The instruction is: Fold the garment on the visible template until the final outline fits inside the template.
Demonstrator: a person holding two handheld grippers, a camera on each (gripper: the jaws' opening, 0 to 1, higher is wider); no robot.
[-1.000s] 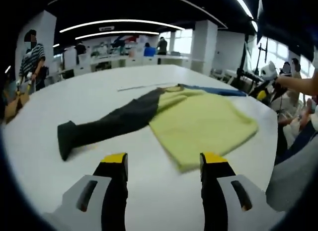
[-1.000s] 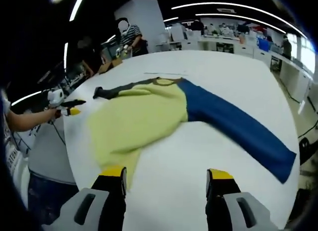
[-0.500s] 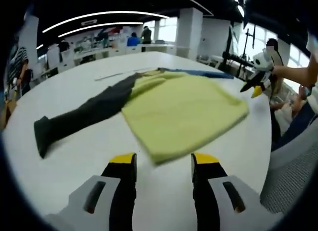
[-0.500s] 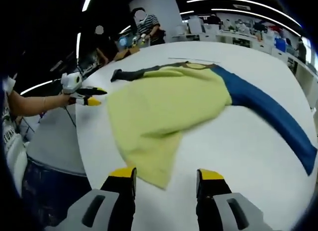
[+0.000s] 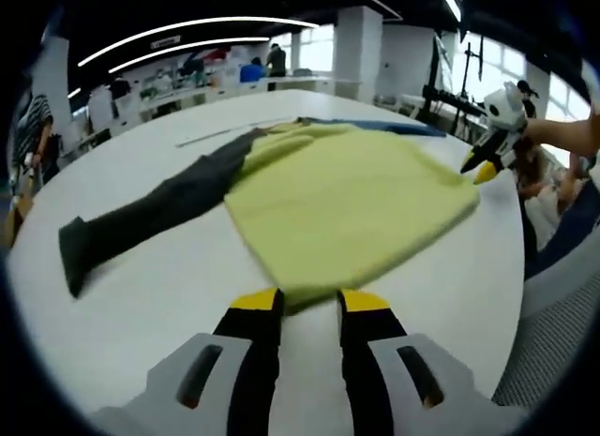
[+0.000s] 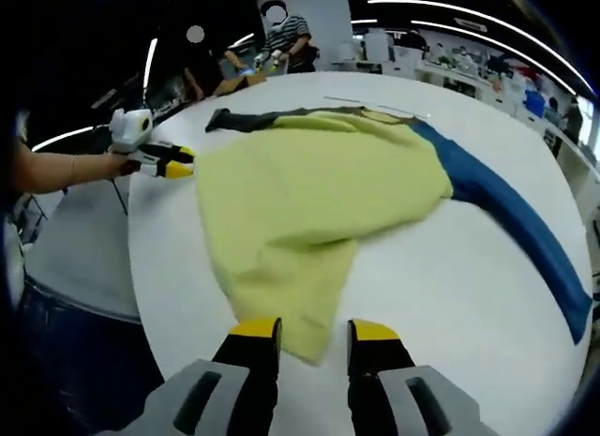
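A garment lies flat on the white table (image 5: 159, 295): yellow body (image 5: 347, 202), dark grey sleeve (image 5: 141, 220), blue sleeve (image 5: 394, 128). In the right gripper view the yellow body (image 6: 309, 192) spreads ahead and the blue sleeve (image 6: 511, 220) runs right. My left gripper (image 5: 309, 303) sits low at one hem corner, jaws narrowed with a gap, the fabric edge between the tips. My right gripper (image 6: 314, 333) stands the same way at the other hem corner. Each gripper also appears in the other's view, hand-held beside the body: right gripper (image 5: 487, 155), left gripper (image 6: 159, 159).
A thin line (image 6: 375, 106) lies on the table beyond the collar. The table edge curves close on the right, with a grey mesh chair (image 5: 562, 342) past it. A person in a striped shirt (image 6: 281, 33) stands at the far side, and desks fill the background.
Both cameras have come lower and closer to the yellow hem. Both pairs of jaws have narrowed from wide apart to a small gap around the hem corners.
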